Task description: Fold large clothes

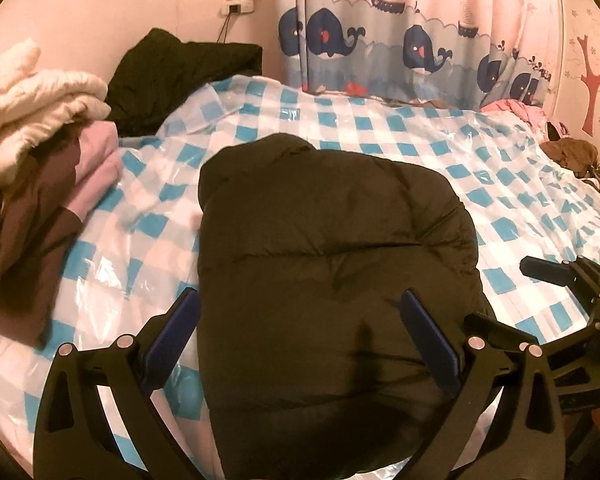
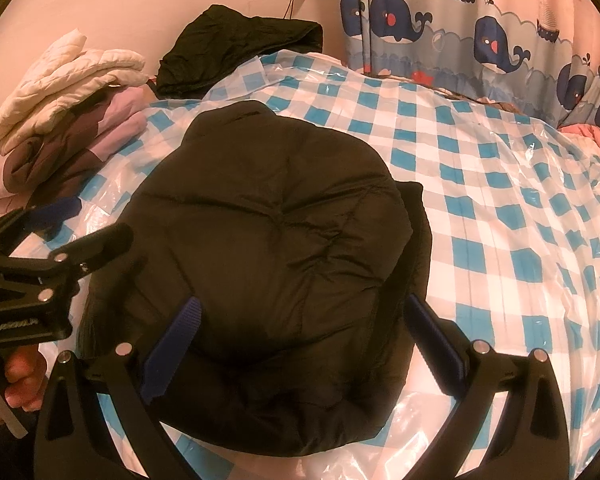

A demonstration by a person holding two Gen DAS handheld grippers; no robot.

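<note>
Here both grippers, left gripper and right gripper, hover spread wide over the folded dark jacket, frame centre, gripping nothing.

Open checked bed cover right of the folded dark jacket, free for passing. Blocked on the left by stacked folded clothes; black garment against the wall, curtain behind.

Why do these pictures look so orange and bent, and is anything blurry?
Both views: warm indoor light tints everything orange, and the fisheye lens bows the bed edge and leaves dark corners. Left wrist view: the folded clothes pile is smeared. Right wrist view: sharper overall; glare glints off the plastic checkered cover around the dark puffer jacket.
</note>
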